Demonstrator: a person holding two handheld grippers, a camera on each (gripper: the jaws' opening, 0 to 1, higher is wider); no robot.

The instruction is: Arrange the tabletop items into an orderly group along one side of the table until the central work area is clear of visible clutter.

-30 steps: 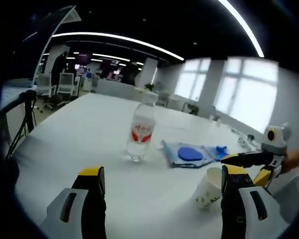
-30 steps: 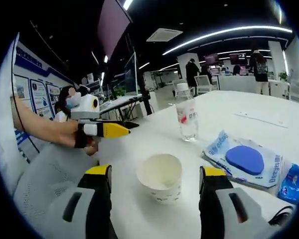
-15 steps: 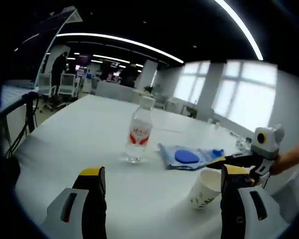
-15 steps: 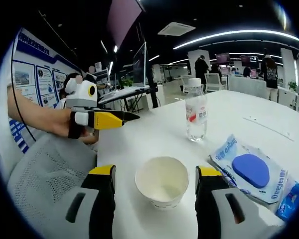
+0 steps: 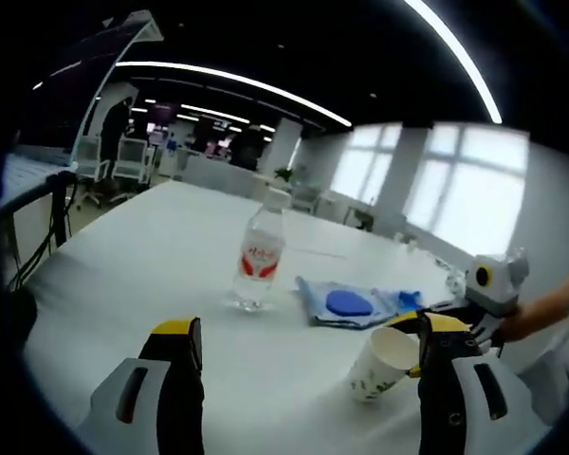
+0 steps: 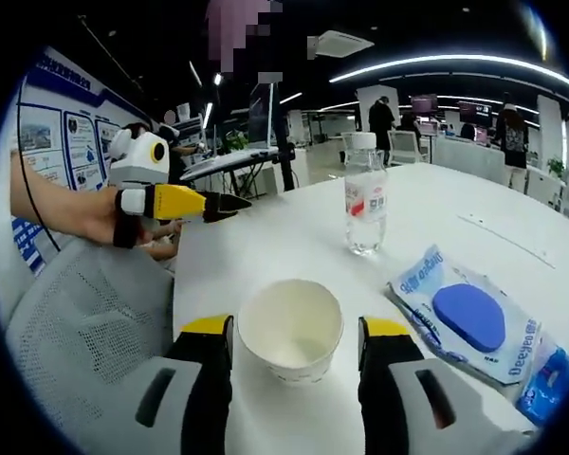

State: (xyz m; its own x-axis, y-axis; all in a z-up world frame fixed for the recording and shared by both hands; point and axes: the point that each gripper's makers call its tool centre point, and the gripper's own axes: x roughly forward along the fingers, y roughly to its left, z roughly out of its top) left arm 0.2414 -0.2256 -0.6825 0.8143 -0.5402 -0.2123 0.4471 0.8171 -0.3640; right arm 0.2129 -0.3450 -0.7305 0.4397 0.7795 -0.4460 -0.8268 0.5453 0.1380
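The cup [image 6: 290, 329] stands upright near the counter [image 6: 284, 237] edge, right between the right gripper [image 6: 294, 334]'s spread jaws; the left gripper [image 5: 303, 346], also spread, holds nothing.

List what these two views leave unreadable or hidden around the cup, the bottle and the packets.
- Paper cup: whether the right gripper fingers touch it; in the left gripper view a finger covers its far side.
- Water bottle: label print too small.
- Blue packet: cut off by the right gripper view's edge.
- White packet: text blurred and only partly legible.
- Left gripper: open, holding nothing.
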